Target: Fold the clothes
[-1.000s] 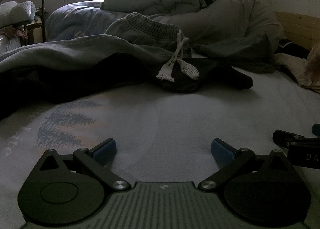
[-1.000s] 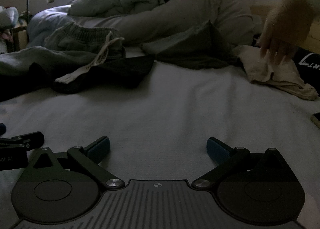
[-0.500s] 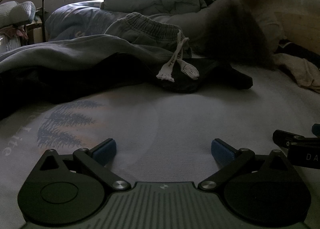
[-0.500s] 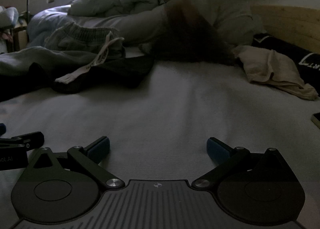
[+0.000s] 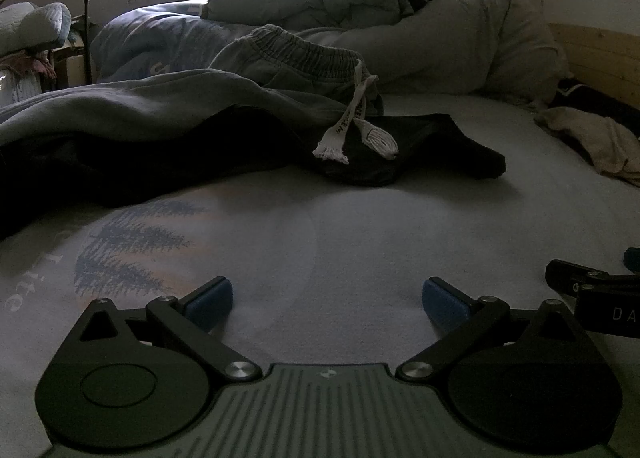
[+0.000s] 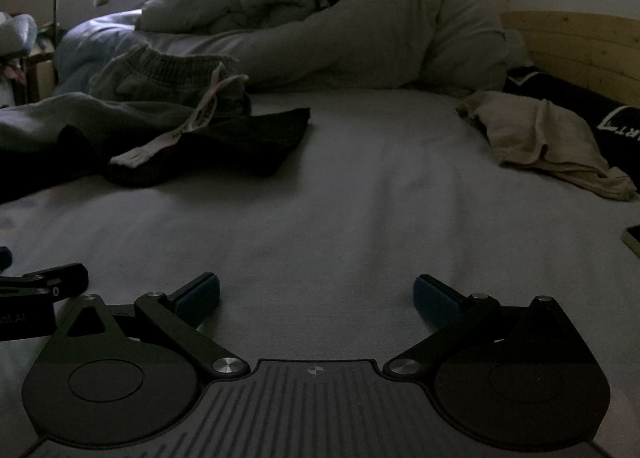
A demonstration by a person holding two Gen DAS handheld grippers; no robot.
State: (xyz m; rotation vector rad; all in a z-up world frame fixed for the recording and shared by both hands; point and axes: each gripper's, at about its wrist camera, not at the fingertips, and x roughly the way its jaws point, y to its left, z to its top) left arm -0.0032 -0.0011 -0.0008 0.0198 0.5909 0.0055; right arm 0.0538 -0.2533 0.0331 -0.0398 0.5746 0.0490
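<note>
While both the left gripper [image 5: 327, 300] and right gripper [image 6: 316, 297] rest spread wide and empty on the bedsheet [image 6: 340, 198], folding looks unstarted: grey drawstring sweatpants [image 5: 288, 58] lie crumpled over a black garment [image 5: 420, 142] ahead, a beige cloth [image 6: 544, 138] bunched to the right

grey sweatpants [image 5: 288, 58], beige cloth [image 6: 548, 138], blk garment [image 5: 420, 146]

Grey drawstring sweatpants [image 5: 288, 58] lie crumpled on the bed, their ribbed waistband raised and white cords trailing onto a black garment [image 5: 400, 150] spread flat beneath them. Well apart, a rumpled beige garment [image 6: 548, 142] lies heaped near the wooden headboard.
</note>
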